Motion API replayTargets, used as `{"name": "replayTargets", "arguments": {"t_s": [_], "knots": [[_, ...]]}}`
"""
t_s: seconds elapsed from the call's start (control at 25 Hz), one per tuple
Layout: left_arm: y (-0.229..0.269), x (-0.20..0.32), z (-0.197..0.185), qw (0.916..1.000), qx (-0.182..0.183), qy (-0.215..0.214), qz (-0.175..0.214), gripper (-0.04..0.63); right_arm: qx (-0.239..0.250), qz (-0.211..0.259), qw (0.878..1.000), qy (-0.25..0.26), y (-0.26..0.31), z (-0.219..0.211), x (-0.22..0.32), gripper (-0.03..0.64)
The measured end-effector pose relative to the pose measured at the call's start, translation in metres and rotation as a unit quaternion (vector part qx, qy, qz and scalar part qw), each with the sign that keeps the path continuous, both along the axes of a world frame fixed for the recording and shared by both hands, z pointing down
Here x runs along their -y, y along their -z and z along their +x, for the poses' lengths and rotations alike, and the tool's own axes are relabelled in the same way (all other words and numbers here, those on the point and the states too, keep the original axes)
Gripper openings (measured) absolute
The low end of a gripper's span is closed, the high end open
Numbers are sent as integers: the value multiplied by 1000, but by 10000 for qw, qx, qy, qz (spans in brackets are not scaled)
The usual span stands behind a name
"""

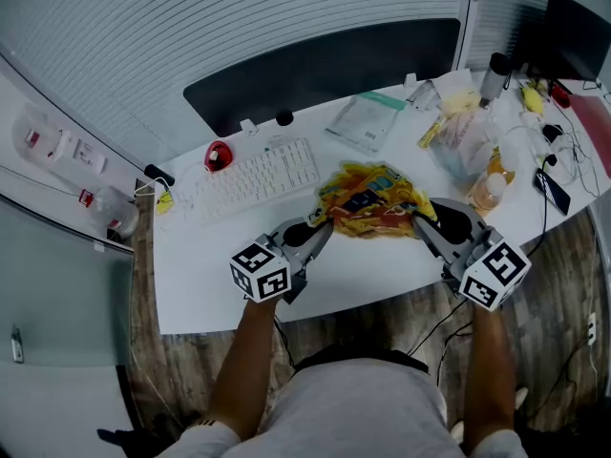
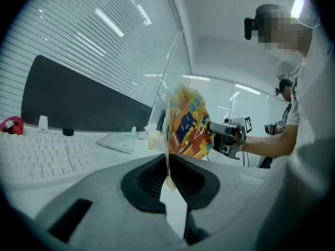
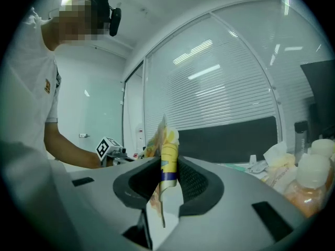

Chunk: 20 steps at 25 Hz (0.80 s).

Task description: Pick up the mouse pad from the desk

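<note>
**Q:** Left gripper [image 1: 320, 229], nearest: what is between its jaws?

**A:** One edge of the mouse pad [image 1: 370, 200], clamped. My right gripper [image 1: 422, 225] clamps the opposite edge. Its long axis runs between them, apparently clear of the worktop [image 1: 382, 270].

No legible text, keyboard [image 1: 250, 181] key legends too small, mouse pad [image 1: 370, 201] print unreadable

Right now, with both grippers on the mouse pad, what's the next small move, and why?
Probably raise both together, evenly: the left gripper and right gripper each pinch an opposite edge of the mouse pad, which hangs crumpled between them over the desk.
</note>
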<state>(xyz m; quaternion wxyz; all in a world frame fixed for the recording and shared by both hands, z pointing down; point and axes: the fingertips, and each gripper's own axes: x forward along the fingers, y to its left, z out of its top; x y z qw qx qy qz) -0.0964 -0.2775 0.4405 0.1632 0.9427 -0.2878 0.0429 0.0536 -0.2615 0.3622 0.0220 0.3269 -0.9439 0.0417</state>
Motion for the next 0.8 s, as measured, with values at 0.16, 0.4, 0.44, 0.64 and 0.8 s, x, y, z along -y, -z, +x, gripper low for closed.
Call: {"name": "replayTargets", "arguments": {"t_s": [0.16,0.4,0.44,0.64,0.8], "knots": [[12,-5,0,9997,100,39,201,23,-100,196,9991,-356,2,6,7,107],[34,-10,-4,9981,276,27,557,23,-330,478,9961,-666,9,14,14,169],[37,-10,-5,9978,297,35,595,22,-336,512,9955,-720,11,16,16,178],[48,-10,-12,9971,297,119,684,21,-235,608,9931,-970,22,24,20,212],[54,-11,-16,9968,294,120,737,21,-181,613,9922,-1068,24,29,21,219]]}}
